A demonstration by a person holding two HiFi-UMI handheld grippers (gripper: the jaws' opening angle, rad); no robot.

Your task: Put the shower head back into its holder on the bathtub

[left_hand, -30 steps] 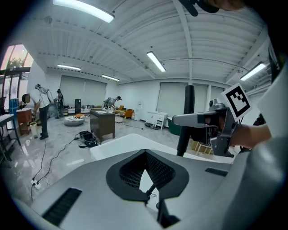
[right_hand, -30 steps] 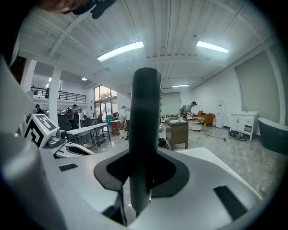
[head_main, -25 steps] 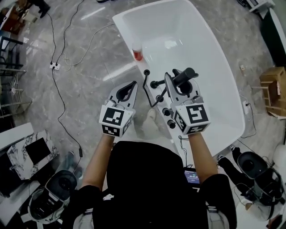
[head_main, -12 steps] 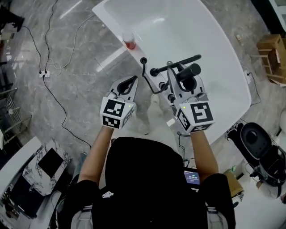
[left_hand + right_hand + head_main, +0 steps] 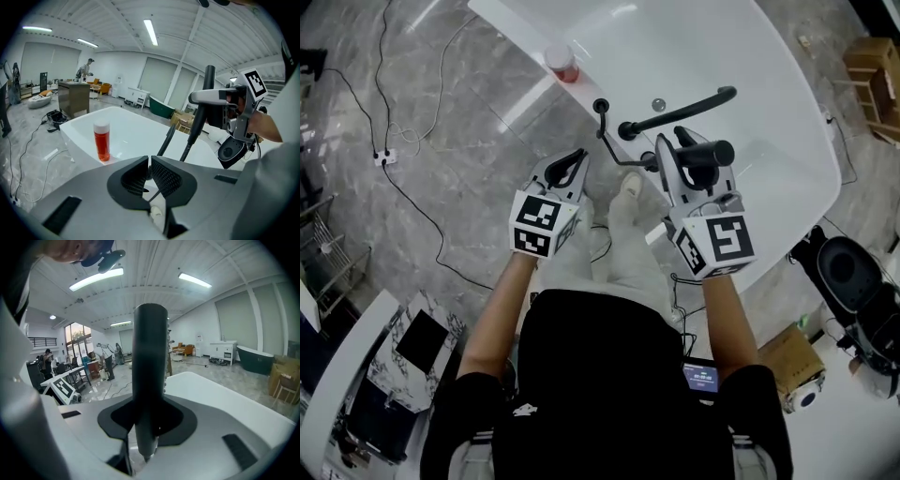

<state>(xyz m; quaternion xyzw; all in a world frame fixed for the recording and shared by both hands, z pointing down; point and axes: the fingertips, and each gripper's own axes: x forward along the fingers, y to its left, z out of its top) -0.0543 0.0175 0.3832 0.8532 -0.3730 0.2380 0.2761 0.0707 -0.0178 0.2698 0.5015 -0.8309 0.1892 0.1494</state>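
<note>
Grey marble floor [image 5: 441, 187] with a power strip [image 5: 386, 156] on the left of the head view, white tub [image 5: 787, 141] slanting across the top right. On the tub's near rim, a bottle [image 5: 562, 64] of red liquid standing upright, then a black post [image 5: 601, 106], then a long black spout [image 5: 684, 108] reaching over the basin. Right gripper [image 5: 684, 161] clamped on the shower head [image 5: 717, 152], jaws held wide by its thick black handle. Shower head above the near rim, just beside the spout, lying crosswise between the jaws with one end jutting toward the basin. From the right gripper view, handle upright and filling the gap between the jaws, narrow end down. Hose [image 5: 612, 167] curving from the post toward that gripper. Left gripper [image 5: 572, 167] over the floor just outside the rim, near the post, jaws pressed together with nothing pinched. Bottle and held shower head both ahead of it in the left gripper view, the bottle to the left, the shower head to the right. Person's legs [image 5: 623, 253] in pale trousers below, between the two grippers.
</note>
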